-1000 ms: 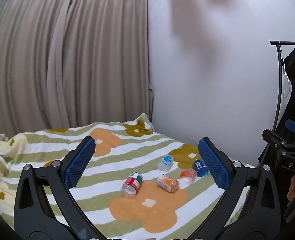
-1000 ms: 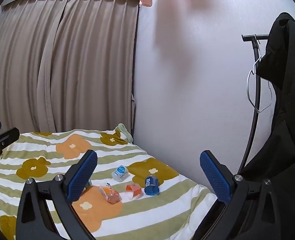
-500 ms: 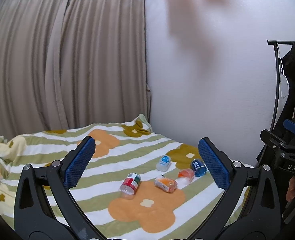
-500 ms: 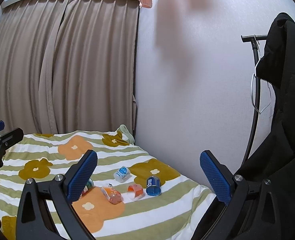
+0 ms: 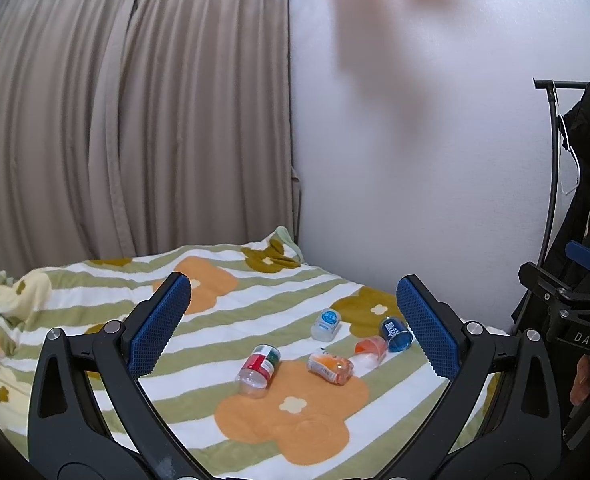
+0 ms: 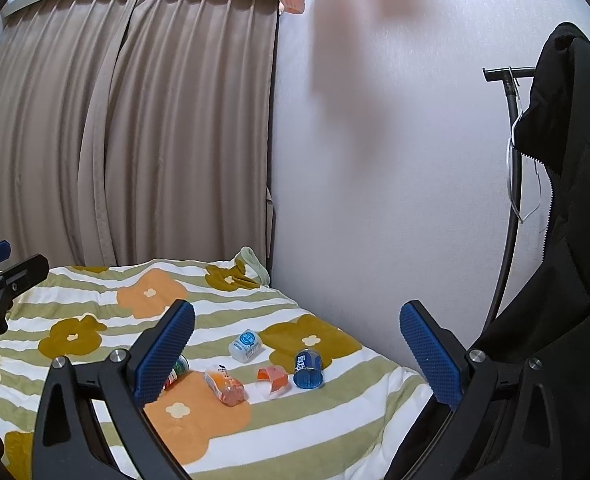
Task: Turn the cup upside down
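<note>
Grippers first: I am holding my left gripper (image 5: pixel 291 326) and my right gripper (image 6: pixel 297 346) up above the bed, both with their blue-padded fingers spread wide apart and nothing between them. Neither one is touching anything.

Beyond the fingers, five small items are lying on the flowered striped blanket (image 5: pixel 223 320), well apart from both grippers. The blue cup (image 6: pixel 308 369) is lying nearest the wall, tipped over with its open mouth facing toward me. Just beside it, an orange cup (image 6: pixel 273 378) is lying on its side. Next along, an orange-filled clear packet (image 6: pixel 224 385) is resting on an orange flower, and a red-and-green labelled bottle (image 5: pixel 258 369) is lying beyond that. A white container with a blue label (image 5: pixel 326 323) is sitting behind this row.

Beige curtains (image 5: pixel 127 120) are hanging behind the bed, and a black coat (image 6: pixel 567 240) is hanging on a rack at my right.
</note>
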